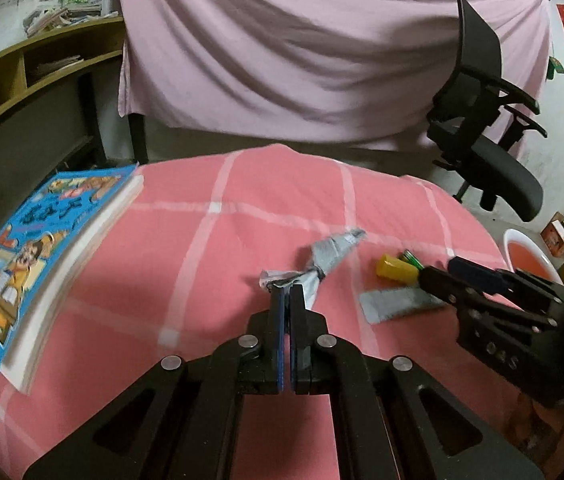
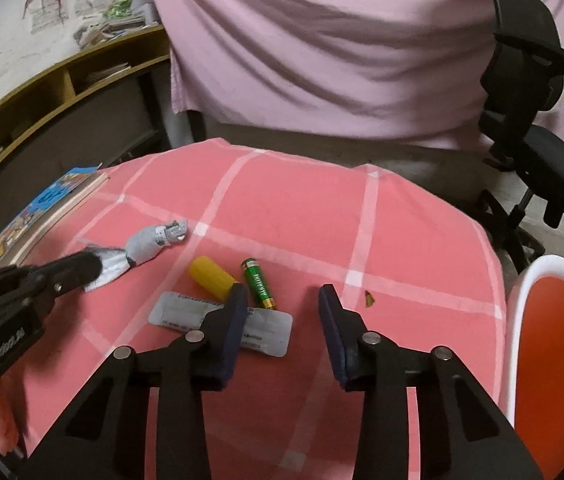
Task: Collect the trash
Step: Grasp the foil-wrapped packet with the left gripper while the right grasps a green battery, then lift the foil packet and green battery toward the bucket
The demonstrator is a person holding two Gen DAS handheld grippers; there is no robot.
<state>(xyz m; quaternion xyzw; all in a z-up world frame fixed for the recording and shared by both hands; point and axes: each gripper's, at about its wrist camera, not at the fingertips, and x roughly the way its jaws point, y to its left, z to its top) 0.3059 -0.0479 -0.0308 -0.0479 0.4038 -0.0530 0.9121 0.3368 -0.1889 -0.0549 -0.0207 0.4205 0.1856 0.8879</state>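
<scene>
On the pink checked tablecloth (image 2: 282,208) I count four larger pieces of trash and one tiny scrap. There is one twisted silver wrapper (image 1: 324,258), one yellow cap-like cylinder (image 2: 211,278), one green battery (image 2: 258,284) and one flat grey blister pack (image 2: 259,330); the scrap (image 2: 369,299) is a small brownish fleck lying apart to the right of the battery.

The left gripper (image 1: 286,288) has its two fingers pressed together on the near end of the silver wrapper, pinching it where the foil crumples. The right gripper (image 2: 284,294) stands with its fingers spread wide. Its left finger (image 2: 233,320) overlaps the blister pack and sits just beside the yellow cylinder, with the battery lying between the two fingers, nearer the left one.

One thick book with a blue cartoon cover (image 1: 37,248) lies at the left edge of the cloth, well apart from the trash. One white bin with an orange inside (image 2: 554,344) stands just beside the table on the right. One black office chair (image 2: 542,160) stands behind it.
</scene>
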